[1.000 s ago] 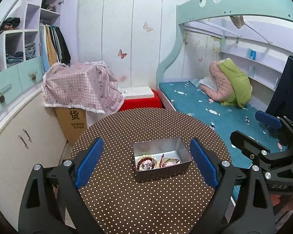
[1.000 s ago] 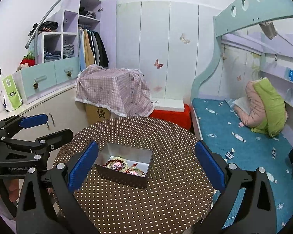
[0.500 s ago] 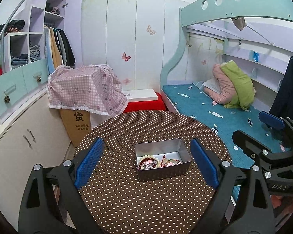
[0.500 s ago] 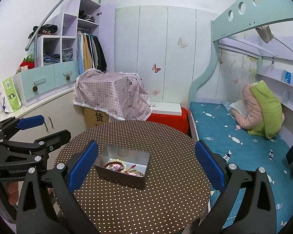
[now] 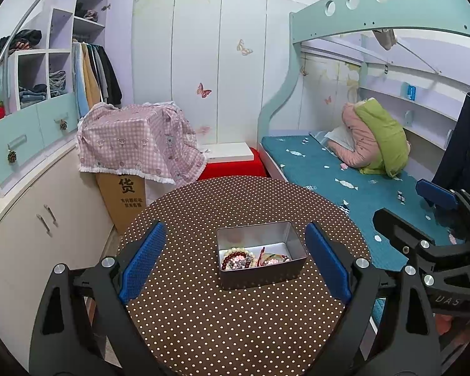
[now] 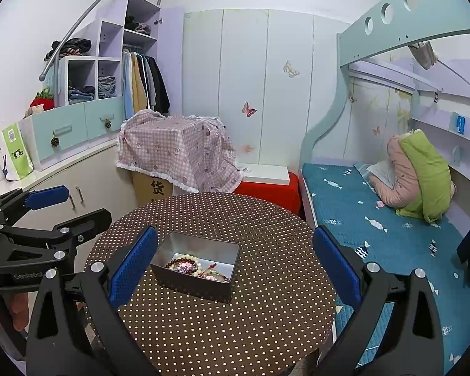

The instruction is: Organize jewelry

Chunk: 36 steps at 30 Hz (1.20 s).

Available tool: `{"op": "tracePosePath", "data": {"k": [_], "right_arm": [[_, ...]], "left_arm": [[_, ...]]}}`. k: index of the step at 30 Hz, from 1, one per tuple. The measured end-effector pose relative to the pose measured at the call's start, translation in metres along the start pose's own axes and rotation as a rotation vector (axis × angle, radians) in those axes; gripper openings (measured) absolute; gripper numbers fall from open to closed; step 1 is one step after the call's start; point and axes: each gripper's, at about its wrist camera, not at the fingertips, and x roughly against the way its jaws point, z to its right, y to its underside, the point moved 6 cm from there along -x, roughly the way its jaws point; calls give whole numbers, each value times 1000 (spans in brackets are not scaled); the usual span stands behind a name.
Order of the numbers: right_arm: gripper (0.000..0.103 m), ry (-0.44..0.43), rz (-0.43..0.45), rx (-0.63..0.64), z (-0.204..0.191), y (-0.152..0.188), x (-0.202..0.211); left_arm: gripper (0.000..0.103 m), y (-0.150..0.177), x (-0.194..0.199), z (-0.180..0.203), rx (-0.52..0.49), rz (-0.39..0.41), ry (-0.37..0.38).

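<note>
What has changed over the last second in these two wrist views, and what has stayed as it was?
Only the views shifted slightly, as both grippers drifted a little. Nothing was grasped or released. The left gripper and right gripper stay wide open, and the bracelets still lie in the metal tin on the dotted table.

A round table (image 5: 203, 329) with a brown dotted cloth fills the lower middle. A metal tin (image 5: 261, 268) sits at its centre, with bead bracelets (image 5: 236, 258) and a red-and-green cord piece (image 5: 271, 255) heaped in the near half. The left gripper (image 5: 235, 263) is spread wide above the table, its blue pads (image 5: 142, 261) at 9 and 3 o'clock of the tin, touching nothing. The right gripper (image 5: 423, 205) is at 3 o'clock, over the bed (image 5: 344, 185), jaws apart.
</note>
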Motion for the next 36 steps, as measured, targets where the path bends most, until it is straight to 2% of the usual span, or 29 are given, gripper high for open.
{"op": "tracePosePath", "data": {"k": [36], "right_arm": [[96,1,-20,-25,-2,10,3]], "left_arm": [[91,16,0,5,3,-15,15]]}}
